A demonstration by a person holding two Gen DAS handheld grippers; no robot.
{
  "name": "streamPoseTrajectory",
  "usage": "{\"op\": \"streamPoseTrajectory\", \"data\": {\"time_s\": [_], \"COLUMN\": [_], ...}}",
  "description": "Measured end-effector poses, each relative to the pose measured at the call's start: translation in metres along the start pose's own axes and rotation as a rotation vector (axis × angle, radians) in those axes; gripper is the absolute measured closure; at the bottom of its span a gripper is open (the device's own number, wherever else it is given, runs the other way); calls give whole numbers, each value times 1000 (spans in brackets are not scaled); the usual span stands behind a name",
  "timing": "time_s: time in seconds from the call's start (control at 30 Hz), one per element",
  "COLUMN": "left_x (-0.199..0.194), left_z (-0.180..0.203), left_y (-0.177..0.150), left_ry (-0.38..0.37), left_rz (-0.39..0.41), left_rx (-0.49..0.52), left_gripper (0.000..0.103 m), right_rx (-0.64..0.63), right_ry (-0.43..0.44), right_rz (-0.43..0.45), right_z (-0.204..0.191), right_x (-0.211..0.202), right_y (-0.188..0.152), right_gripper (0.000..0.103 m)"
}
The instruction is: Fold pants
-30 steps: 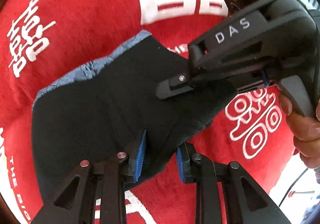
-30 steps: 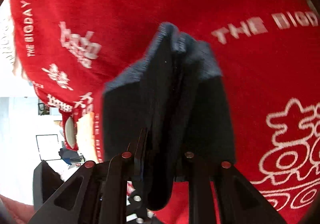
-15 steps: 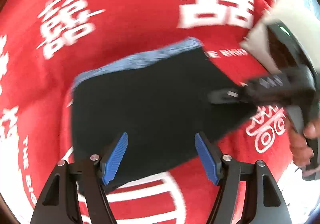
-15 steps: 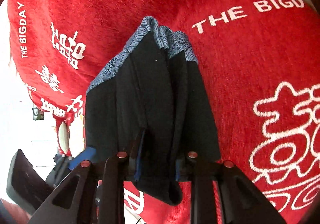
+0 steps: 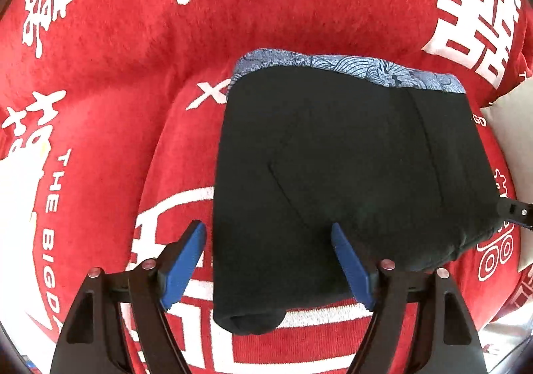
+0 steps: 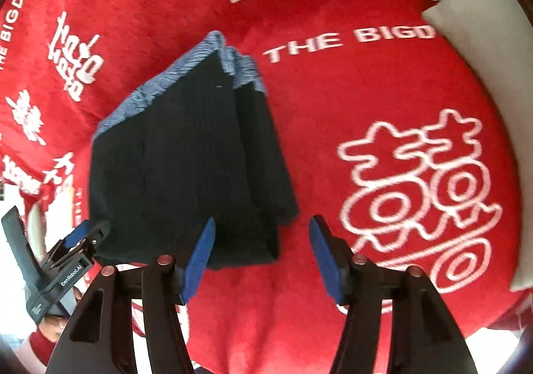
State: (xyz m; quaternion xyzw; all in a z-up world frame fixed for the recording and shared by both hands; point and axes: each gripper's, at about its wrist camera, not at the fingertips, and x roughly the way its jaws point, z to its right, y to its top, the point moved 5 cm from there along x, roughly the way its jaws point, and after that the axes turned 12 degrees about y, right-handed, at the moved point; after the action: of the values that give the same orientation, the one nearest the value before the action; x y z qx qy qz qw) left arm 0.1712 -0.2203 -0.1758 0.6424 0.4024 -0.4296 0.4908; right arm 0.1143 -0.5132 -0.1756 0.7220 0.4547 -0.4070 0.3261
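Both grippers have let go of the pants (image 5: 349, 174) since a second ago, when each was pinched on the black cloth; now the folded bundle lies flat on the red blanket (image 5: 116, 74) with nothing clamped on it.

From the left wrist view the pants fill the centre, the blue patterned waistband (image 5: 349, 65) along the 12 o'clock edge and a rolled fold at 6 o'clock. The left gripper (image 5: 268, 265) is released and its jaws are opening, blue pads astride the near edge of the cloth without pressing on it. At 3 o'clock the tip of the right gripper (image 5: 514, 211) shows just beside the bundle's corner.

From the right wrist view the right gripper (image 6: 263, 257) is released too, jaws opening, with the bundle's near corner at its left pad. A pale cushion (image 6: 483, 24) lies at 2 o'clock on the blanket. At 8 o'clock a hand (image 6: 50, 330) holds the left gripper.
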Motion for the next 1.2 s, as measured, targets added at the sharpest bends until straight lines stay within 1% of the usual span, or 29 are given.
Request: {"op": "streamPoseTrajectory", "data": {"time_s": [0.07,0.1,0.23,0.4,0.47,0.53,0.7,0.97,1.07,1.2], "left_x": [3,3,6,2,2,0,-3,-2,-2,0], "left_z": [-4,-4,-5,-4,-5,-6,-13,-37,-47,-62], "left_y": [0,1,3,1,1,1,3,9,16,35], "left_ry": [-9,-11,-27,-19,-17,-14,-2,24,39,53], "left_rz": [-6,-7,-15,-15,-17,-19,-30,-43,-36,-16], "left_rx": [-12,-17,-26,-12,-12,-6,-2,-55,-79,-117], "left_gripper": [23,20,18,17,17,17,17,17,17,17], "right_rx": [-18,-29,-80,-146,-154,-149,-167,-156,-162,-175], "right_ry": [-48,-56,-68,-88,-89,-92,-139,-130,-134,-140], "right_rz": [19,29,46,50,44,27,-13,-31,-32,-40], "right_z": [-6,-6,-24,-47,-54,-54,-51,-44,-44,-45], "right_x": [-5,-10,-16,-10,-3,4,21,29,30,32], "right_y": [0,-1,-3,-5,-6,-9,-17,-23,-25,-27], "right_gripper": [40,40,40,40,40,40,38,31,30,27]}}
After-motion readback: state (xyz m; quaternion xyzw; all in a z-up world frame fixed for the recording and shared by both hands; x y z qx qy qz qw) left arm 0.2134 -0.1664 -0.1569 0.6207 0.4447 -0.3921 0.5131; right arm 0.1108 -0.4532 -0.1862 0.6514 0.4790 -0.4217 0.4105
